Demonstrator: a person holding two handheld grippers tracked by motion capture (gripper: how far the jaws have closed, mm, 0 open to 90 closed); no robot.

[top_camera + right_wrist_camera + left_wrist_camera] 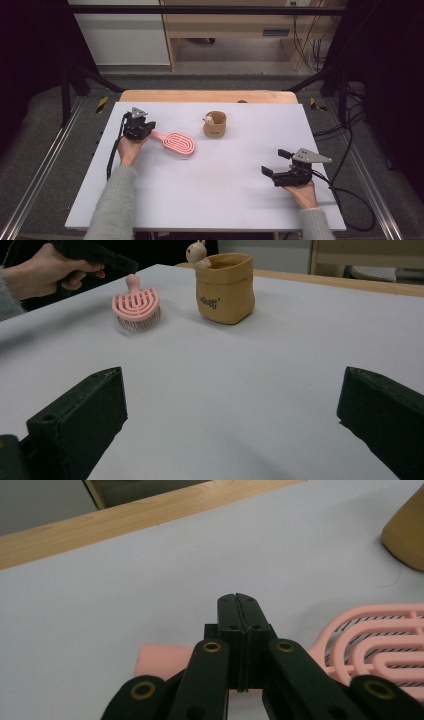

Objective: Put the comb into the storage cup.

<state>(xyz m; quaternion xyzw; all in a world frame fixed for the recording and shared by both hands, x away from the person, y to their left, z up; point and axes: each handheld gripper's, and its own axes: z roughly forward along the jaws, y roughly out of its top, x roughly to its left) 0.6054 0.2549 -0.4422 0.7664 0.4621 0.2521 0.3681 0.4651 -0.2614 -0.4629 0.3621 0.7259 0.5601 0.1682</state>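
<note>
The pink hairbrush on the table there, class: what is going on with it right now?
A person works at a white table with a gripper in each hand. The left gripper has its jaws shut over the handle of the pink hairbrush, which lies bristles down. Whether the jaws actually pinch the handle is unclear. Beyond the brush stands a tan pouch with a small bunny figure at its rim. The right gripper rests apart, jaws open.

A pale grey table top (pixel 215 195), edged by a wooden strip at its far side, is seen. On it are laid a pink hairbrush (pixel 178 143) and a tan pouch (pixel 215 125), set near each other.
</note>
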